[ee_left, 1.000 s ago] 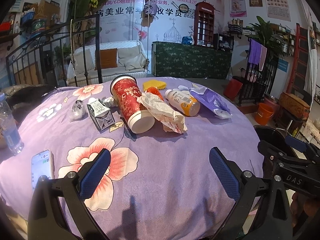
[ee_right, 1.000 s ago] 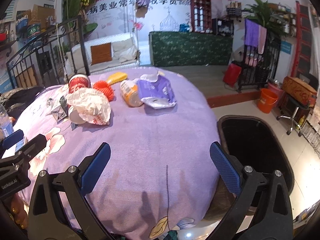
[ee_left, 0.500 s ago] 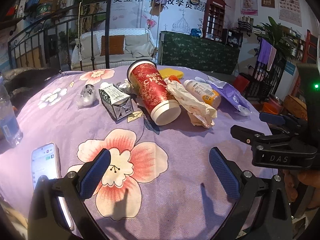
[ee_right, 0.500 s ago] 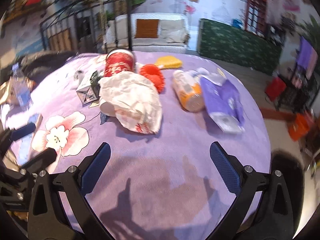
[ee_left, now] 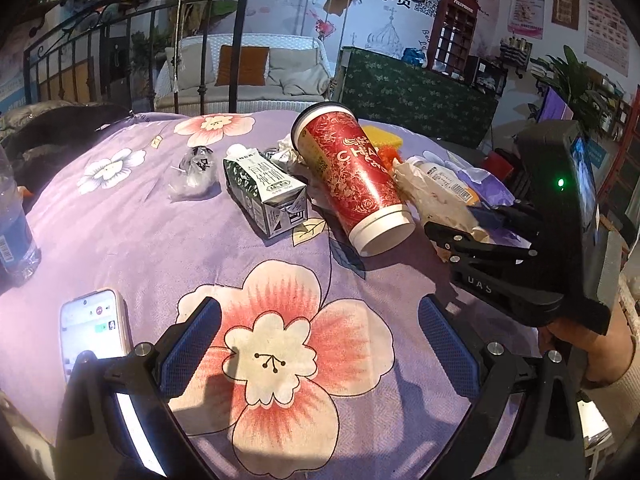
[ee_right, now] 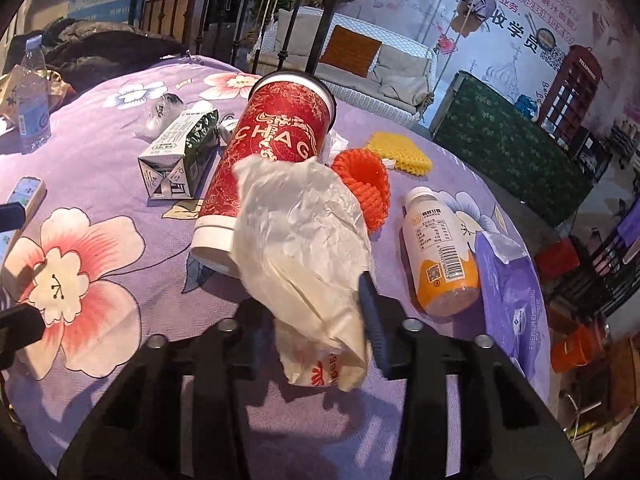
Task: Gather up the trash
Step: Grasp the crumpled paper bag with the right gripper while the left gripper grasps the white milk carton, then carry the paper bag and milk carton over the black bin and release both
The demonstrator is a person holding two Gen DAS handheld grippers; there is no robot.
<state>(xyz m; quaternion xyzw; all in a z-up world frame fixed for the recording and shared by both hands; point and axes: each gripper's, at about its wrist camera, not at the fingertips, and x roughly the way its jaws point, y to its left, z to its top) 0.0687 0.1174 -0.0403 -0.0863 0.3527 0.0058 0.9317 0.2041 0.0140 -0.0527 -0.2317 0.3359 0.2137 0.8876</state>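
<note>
Both claws have advanced toward the litter since the earlier frames, and the right claw (ee_right: pixel 316 320) has just been closing its jaws: they now pinch the crumpled paper wrapper (ee_right: pixel 308 248) at its near end.

Table (ee_left: pixel 120 232): round, covered in a purple cloth with large pink flowers. It carries all the litter in a loose cluster toward its far side.

Red paper cup (ee_left: pixel 352 176): largest item, lying on its side with the white base toward the cameras. The wrapper rests against its right flank and overlaps its lower part in the right wrist view.

Purple pouch (ee_right: pixel 508 300): flat, at the right edge of the cluster, just beside the yellow drink bottle (ee_right: pixel 444 252), which lies on its side.

Green and white milk carton (ee_left: pixel 264 192): lying left of the cup, near but apart from it.

Orange foam net (ee_right: pixel 366 184) and yellow foam net (ee_right: pixel 400 152): behind the wrapper, on the far side of the cup.

Crumpled clear plastic (ee_left: pixel 194 170): left of the carton.

Left claw (ee_left: pixel 320 344): spread wide and empty over the big flower print, short of the litter. The right claw's black body stands at its right, held by a hand (ee_left: pixel 580 340).

Not litter: a phone (ee_left: pixel 94 324) beside the left claw, and a water bottle (ee_left: pixel 14 236) at the table's left edge.
</note>
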